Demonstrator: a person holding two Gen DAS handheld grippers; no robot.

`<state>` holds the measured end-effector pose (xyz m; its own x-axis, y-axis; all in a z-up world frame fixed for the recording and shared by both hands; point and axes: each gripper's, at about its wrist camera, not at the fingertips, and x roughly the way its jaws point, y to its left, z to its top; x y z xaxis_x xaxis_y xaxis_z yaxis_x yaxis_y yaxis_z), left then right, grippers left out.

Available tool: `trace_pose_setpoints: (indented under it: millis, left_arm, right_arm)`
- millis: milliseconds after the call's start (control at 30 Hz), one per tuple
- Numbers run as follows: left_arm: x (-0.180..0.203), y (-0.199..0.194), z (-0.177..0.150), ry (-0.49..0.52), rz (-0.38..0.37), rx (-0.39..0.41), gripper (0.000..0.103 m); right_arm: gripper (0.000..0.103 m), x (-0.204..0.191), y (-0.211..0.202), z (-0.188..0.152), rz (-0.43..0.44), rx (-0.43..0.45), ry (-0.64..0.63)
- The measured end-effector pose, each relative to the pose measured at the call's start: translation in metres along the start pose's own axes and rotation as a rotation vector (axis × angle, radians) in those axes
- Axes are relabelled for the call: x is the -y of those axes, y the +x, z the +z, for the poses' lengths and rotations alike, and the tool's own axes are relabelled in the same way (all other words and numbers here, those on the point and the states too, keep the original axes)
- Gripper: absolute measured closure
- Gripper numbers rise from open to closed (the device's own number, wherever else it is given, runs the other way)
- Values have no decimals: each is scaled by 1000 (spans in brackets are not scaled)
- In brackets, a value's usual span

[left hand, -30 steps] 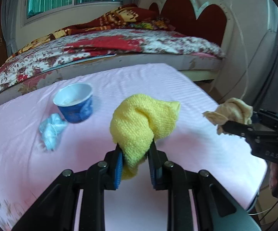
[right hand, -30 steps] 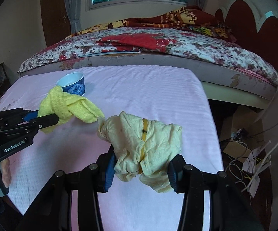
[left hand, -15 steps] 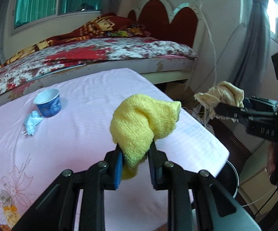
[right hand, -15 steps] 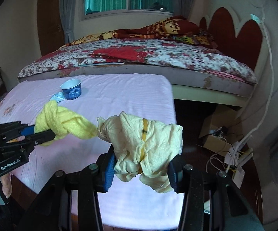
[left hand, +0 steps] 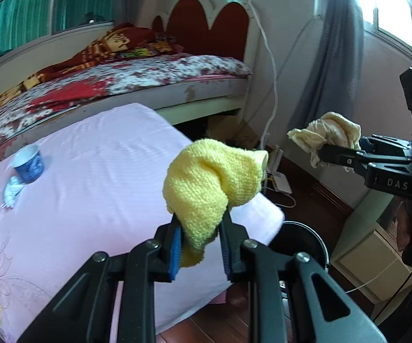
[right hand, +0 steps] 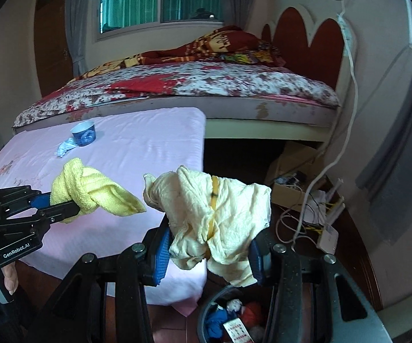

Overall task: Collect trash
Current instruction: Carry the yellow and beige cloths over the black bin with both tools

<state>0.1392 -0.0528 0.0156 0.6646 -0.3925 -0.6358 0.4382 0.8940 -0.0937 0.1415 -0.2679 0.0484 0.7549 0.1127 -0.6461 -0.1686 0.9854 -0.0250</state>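
Left hand-held gripper (left hand: pixel 200 245) grips yellow cloth (left hand: pixel 211 177), right hand-held gripper (right hand: pixel 208 251) grips cream rag (right hand: pixel 220 208) above bin (right hand: pixel 206 311); cup (right hand: pixel 84 133), blue wrapper (right hand: pixel 66 146) remain near desk's far-left corner.

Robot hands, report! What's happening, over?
Left tool shut on yellow knit cloth. Right tool shut on cream rag, above bin. Nothing blocking.
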Motion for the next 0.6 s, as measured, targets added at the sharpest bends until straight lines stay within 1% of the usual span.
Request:
trace_pose_setpoints:
  millis: [200,600]
  left_arm:
    - [34,5,3,41,-34,-7,79]
    - [85,22,-2,104,-88,-44,79]
  right_arm:
    - [55,32,-12,-18,-20,-6,51]
    - [55,74,-25,-44,-53,-20,112]
